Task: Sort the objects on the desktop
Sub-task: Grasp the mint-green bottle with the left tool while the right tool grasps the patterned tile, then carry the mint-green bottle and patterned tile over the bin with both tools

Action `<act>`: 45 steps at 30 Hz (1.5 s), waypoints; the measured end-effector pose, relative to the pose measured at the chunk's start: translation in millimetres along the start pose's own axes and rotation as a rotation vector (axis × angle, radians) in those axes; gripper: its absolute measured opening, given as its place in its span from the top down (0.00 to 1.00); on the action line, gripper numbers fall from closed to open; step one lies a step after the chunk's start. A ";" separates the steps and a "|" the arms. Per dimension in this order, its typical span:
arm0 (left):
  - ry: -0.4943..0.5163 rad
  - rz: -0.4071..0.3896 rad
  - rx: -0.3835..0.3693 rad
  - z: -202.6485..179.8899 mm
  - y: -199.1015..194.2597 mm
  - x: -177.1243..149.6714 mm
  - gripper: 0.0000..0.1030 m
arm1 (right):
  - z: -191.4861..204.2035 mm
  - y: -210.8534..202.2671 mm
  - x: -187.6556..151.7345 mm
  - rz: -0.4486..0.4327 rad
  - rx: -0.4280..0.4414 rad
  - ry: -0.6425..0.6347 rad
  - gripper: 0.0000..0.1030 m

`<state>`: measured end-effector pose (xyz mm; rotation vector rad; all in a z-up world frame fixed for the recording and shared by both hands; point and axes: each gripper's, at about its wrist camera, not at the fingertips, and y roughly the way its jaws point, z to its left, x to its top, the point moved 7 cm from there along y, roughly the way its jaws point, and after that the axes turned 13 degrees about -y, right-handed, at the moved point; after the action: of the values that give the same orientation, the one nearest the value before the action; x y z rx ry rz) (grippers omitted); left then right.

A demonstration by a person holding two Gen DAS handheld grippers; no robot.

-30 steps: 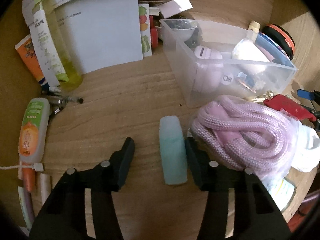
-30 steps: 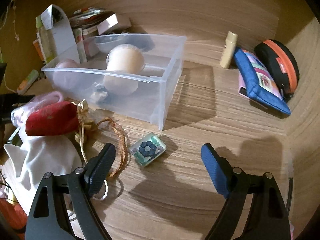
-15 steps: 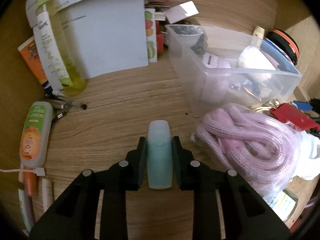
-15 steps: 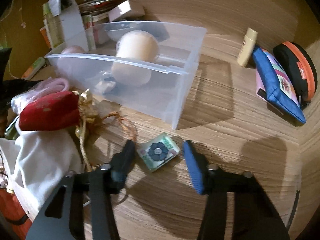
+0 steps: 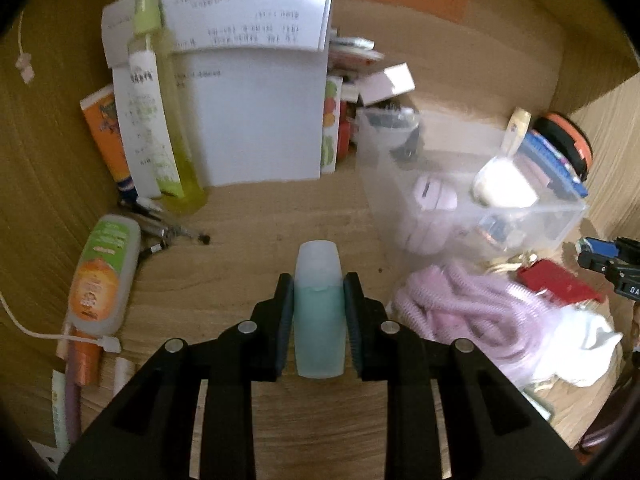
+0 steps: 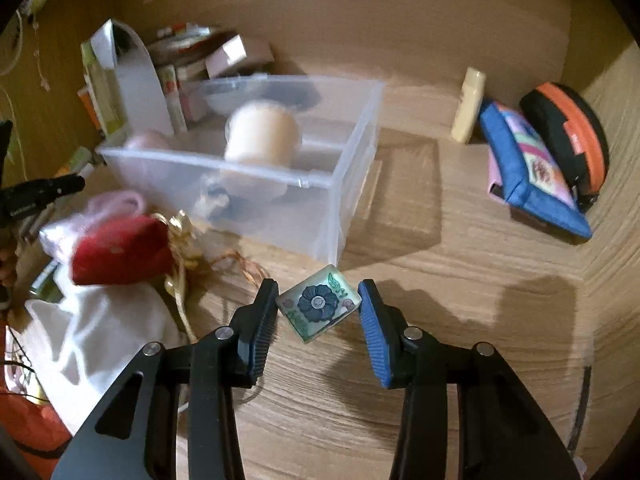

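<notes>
- I am holding the small teal bottle (image 5: 319, 316) in my left gripper (image 5: 319, 312), the pads pressing on its two sides around the middle, its frosted cap pointing away from me above the wooden desk (image 5: 248, 224).
- I am judging it light and stiff, its smooth plastic a little slippery, so this mid-body hold below the cap seems the safe one.
- My right gripper (image 6: 319, 310) is pinching the little flower-printed square tile (image 6: 318, 304) by two opposite corners, just in front of the clear plastic bin (image 6: 340, 200).
- I am judging the tile hard, glossy and light; held corner to corner it could twist or pop out, so the flat edges would serve better.
- Compared with a second ago, both pairs of jaws have just been closing: the left stood wide with the bottle lying flat beside one finger, and now it is clamped and looks lifted off the desk.
- The right was gaping over the tile and now has it between the pads.
- The pink rope bundle (image 5: 460, 312) is lying just beside the bottle.
</notes>
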<state>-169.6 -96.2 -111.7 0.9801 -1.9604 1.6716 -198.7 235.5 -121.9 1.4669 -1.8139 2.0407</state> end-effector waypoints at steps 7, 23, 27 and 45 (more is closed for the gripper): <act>0.004 -0.071 -0.050 -18.0 -23.4 18.4 0.77 | 2.8 -40.8 28.4 -0.120 -0.023 -0.017 0.63; 0.030 -0.144 -0.163 -69.9 -33.1 61.0 0.77 | 5.6 -50.5 90.7 -0.259 0.023 -0.037 0.63; 0.042 -0.129 -0.181 -81.6 -23.6 69.1 0.77 | 7.3 -38.6 102.6 -0.260 0.044 -0.035 0.63; 0.077 0.021 -0.178 -108.0 47.0 75.6 0.77 | 55.6 41.1 136.7 -0.123 0.158 -0.127 0.63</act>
<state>-270.8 -9.4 -69.3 0.8201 -2.0339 1.4918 -264.7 106.8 -71.5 1.7393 -1.5886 2.1183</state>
